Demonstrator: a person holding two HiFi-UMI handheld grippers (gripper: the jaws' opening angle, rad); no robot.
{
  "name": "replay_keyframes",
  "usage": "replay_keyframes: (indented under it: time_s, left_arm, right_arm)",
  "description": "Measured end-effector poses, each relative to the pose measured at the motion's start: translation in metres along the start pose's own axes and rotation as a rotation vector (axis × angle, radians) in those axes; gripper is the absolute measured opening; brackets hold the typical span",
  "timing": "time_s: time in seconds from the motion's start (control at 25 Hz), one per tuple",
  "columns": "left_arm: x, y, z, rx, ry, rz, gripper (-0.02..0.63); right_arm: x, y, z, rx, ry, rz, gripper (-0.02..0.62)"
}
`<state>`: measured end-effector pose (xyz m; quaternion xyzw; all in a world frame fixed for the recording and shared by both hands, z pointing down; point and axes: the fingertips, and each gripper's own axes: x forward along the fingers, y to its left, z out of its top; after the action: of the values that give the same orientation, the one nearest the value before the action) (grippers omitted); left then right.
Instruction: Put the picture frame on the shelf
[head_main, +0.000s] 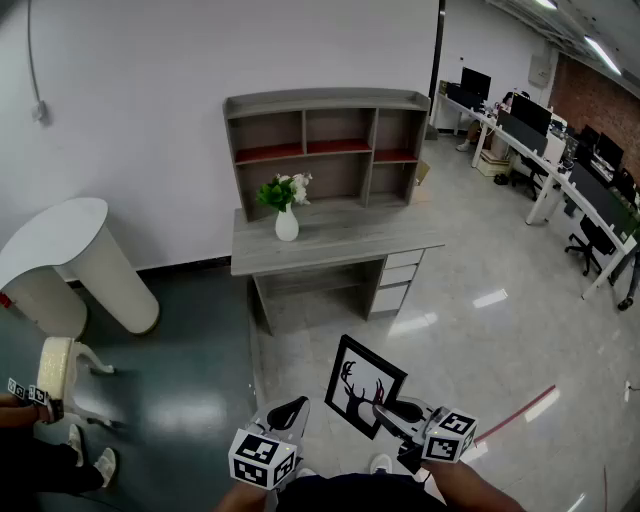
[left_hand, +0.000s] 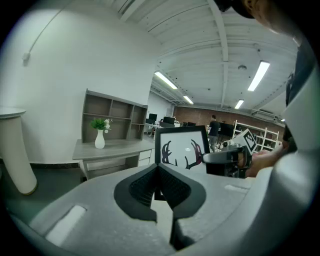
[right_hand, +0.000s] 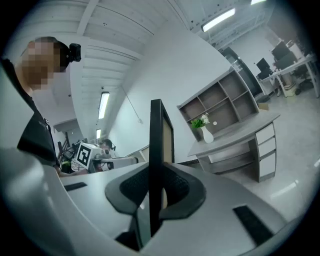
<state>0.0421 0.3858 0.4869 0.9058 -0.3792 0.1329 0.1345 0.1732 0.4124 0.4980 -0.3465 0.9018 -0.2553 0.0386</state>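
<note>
The picture frame (head_main: 362, 386), black with a white print of dark antlers, hangs upright above the floor in front of me. My right gripper (head_main: 388, 409) is shut on its lower right edge. In the right gripper view the frame (right_hand: 157, 145) stands edge-on between the pads of that gripper (right_hand: 155, 192). My left gripper (head_main: 292, 411) floats just left of the frame, shut with nothing in it (left_hand: 159, 183). The grey shelf unit (head_main: 325, 140) stands on a grey desk (head_main: 350, 238) ahead, against the white wall. Its open compartments look bare.
A white vase of flowers (head_main: 286, 216) stands on the desk's left part. A white round table (head_main: 72, 252) and a white chair (head_main: 58, 374) are at the left. Office desks with monitors (head_main: 560, 165) fill the far right. Someone's shoes (head_main: 92, 455) show at lower left.
</note>
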Motion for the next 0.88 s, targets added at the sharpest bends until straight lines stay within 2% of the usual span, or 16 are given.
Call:
replay_keyframes:
  time_s: [0.48, 0.64, 0.88]
  left_arm:
    - [-0.005, 0.005, 0.000, -0.004, -0.004, 0.007, 0.009]
    - [-0.007, 0.005, 0.000, -0.010, -0.008, 0.004, 0.009]
    - [-0.016, 0.014, -0.004, -0.014, -0.010, 0.002, 0.009]
  right_arm:
    - [0.004, 0.004, 0.001, 0.000, -0.020, 0.005, 0.069]
    - [0.004, 0.011, 0.004, 0.017, -0.049, 0.040, 0.071]
    - [0.015, 0.009, -0.005, 0.034, -0.018, -0.007, 0.071]
